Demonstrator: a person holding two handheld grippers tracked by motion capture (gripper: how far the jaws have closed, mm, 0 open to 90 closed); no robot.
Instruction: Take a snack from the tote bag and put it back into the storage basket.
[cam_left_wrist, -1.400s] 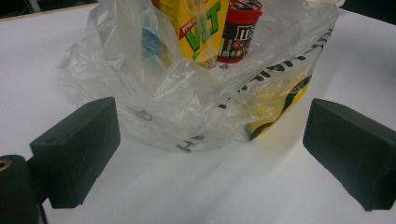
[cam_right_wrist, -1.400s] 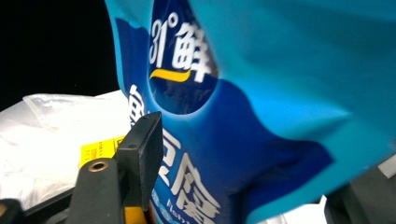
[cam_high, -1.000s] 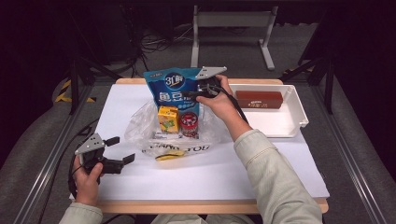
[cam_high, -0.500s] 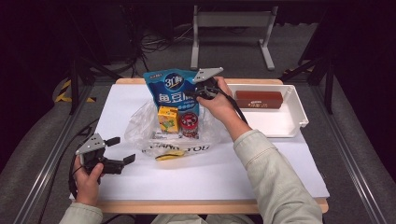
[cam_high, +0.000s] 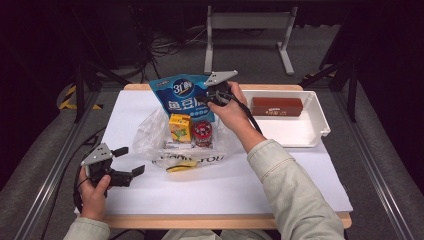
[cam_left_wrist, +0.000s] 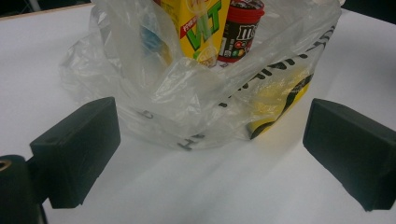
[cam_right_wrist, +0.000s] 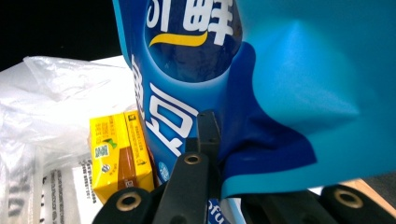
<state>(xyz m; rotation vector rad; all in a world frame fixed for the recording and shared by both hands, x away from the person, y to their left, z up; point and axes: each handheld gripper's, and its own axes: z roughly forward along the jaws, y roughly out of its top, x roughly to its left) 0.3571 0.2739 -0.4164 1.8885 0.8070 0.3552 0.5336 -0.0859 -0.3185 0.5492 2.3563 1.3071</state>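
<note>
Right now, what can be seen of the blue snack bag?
The blue snack bag is a glossy, soft plastic pouch with white lettering and a darker blue panel. It stands tilted at the far edge of the clear plastic bag, behind the yellow carton and the red tub. The right hand-held gripper has just been closing and is shut on its creased side, which folds around the jaws.

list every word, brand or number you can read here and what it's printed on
"VIT" – yellow cardboard drink carton
"m&m's", cut off by the plastic – red-lidded round tub
"THANK YOU", partly creased – clear plastic bag
"31" and white Chinese characters, including "鲜" – blue foil snack pouch
Small print on the carton's side and on the brown box in the white tray: too small to read.
</note>
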